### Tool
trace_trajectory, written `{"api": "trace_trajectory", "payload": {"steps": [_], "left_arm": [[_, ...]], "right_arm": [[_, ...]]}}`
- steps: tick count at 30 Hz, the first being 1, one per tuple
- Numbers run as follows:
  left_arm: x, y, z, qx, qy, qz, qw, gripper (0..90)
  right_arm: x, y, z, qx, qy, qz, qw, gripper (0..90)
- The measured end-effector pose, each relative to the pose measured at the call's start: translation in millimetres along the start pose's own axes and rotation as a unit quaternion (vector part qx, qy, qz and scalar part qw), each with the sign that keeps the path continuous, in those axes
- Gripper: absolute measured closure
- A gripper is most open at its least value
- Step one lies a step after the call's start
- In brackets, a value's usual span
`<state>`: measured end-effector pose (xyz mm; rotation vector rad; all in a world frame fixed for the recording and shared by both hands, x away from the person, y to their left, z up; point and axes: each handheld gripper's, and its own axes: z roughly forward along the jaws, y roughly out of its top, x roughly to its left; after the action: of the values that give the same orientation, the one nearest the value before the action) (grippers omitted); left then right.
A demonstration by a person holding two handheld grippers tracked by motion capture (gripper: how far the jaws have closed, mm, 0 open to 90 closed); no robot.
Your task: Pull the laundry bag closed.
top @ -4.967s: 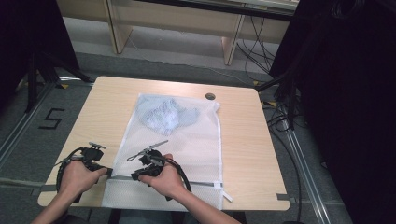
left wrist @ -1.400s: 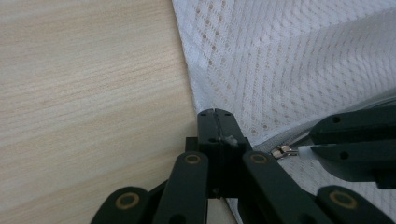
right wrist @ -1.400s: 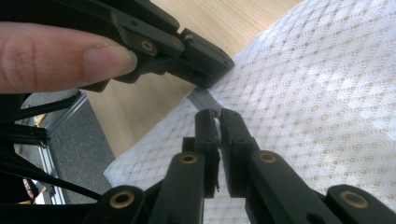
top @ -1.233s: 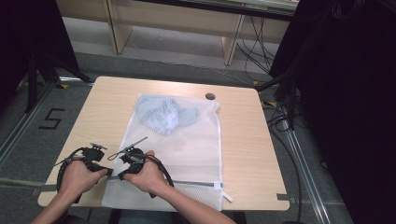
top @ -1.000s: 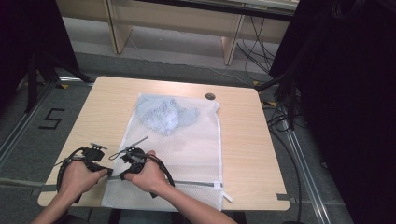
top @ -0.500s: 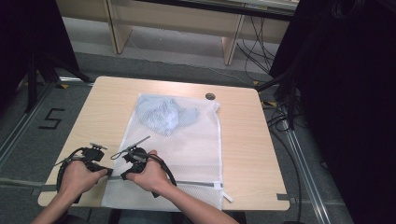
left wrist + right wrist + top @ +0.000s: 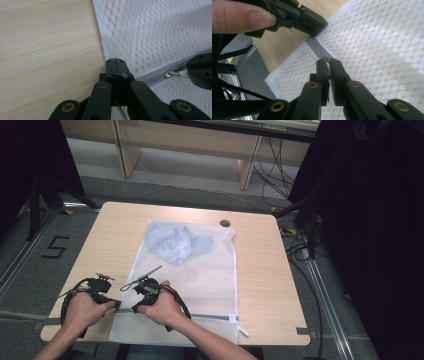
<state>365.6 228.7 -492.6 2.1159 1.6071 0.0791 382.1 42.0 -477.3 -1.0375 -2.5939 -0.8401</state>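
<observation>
Crowding zipper pull [image 7: 171, 74]: both tongs, mesh bag [image 7: 200, 270].

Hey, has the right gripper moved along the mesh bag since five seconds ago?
Yes. The right gripper has slid left along the zipper at the mesh bag's near edge, toward the left gripper, away from the table's right side.

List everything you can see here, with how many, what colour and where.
table: one, light wood, centre.
mesh laundry bag: one, white, flat on the table.
garment: one, pale blue, inside the bag's far end.
zipper: one, grey, along the bag's near edge.
zipper pull: one, silver, near the bag's left corner.
grommet: one, dark, table's far edge.
floor number 5: one, black, left.
left tongs: black, shut on the bag's corner.
right tongs: black, shut on the pull.
</observation>
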Motion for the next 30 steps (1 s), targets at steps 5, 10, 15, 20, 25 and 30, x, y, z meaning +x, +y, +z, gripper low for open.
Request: {"api": "trace_trajectory", "payload": {"steps": [5,10,15,20,25,30], "left_arm": [[-0.2,0.1,-0.1,0.000,0.000,0.000,1.0000,89.9],[-0.3,0.1,-0.1,0.001,0.000,0.000,1.0000,89.8],[0.0,0.0,0.0,0.000,0.000,0.001,1.0000,89.9],[-0.2,0.1,-0.1,0.001,0.000,0.001,1.0000,89.9],[-0.4,0.2,-0.2,0.001,0.000,0.000,1.0000,89.8],[-0.2,0.0,-0.1,0.000,0.000,0.000,1.0000,89.9]], "right_arm": [[-1.0,-0.9,-1.1,-0.001,-0.008,-0.001,1.0000,87.0],[-3.0,-1.5,-1.7,-0.002,-0.004,-0.005,1.0000,87.0],[-1.8,-2.5,-3.1,0.001,-0.002,0.008,1.0000,87.0],[-2.4,-3.5,-3.1,0.002,-0.004,0.007,1.0000,87.0],[-3.2,-3.8,-6.6,0.002,-0.005,0.008,1.0000,87.0],[-3.3,-4.4,-7.4,0.005,-0.009,0.014,0.9998,87.1]]}}
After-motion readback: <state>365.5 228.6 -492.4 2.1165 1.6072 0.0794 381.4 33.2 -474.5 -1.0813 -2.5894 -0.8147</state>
